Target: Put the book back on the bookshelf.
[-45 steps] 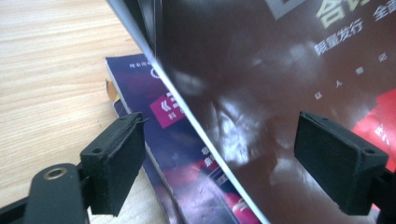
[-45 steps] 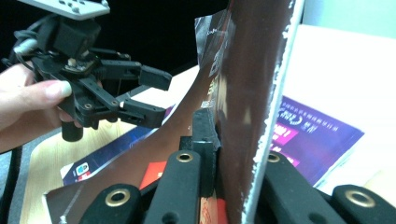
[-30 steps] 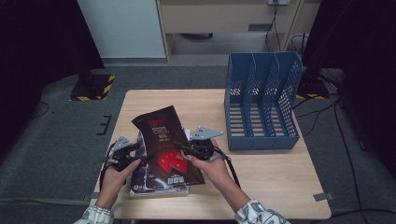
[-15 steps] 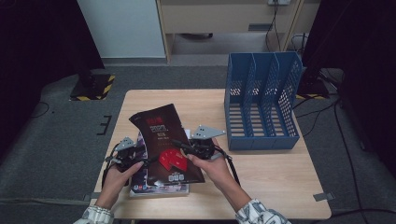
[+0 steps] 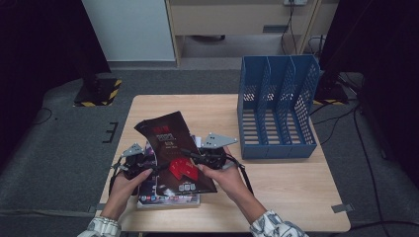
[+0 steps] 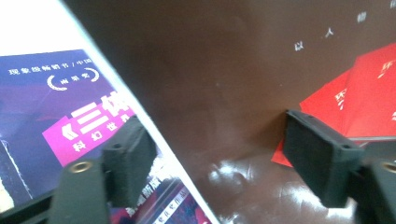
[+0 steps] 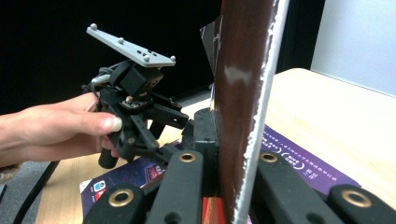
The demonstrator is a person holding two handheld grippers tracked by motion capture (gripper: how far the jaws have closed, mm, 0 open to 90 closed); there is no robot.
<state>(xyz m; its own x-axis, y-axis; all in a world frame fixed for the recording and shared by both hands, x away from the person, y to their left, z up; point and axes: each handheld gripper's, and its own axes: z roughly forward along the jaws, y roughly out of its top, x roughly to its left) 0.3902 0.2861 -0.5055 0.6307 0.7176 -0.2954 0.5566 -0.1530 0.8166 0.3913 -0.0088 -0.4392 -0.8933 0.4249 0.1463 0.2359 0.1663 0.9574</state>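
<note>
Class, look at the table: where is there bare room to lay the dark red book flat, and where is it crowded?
Bare wood: the strip between the blue file rack and the table near edge, and the far left corner beyond the dark red book. Crowded: near left, where both hands work over the purple book.

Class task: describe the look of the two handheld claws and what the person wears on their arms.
Both claws, left claw and right claw, are black with blocky black jaws, brass-coloured rivets, trailing black cables and a grey three-cornered plate on top. The sleeves are light with a dark pattern.
</note>
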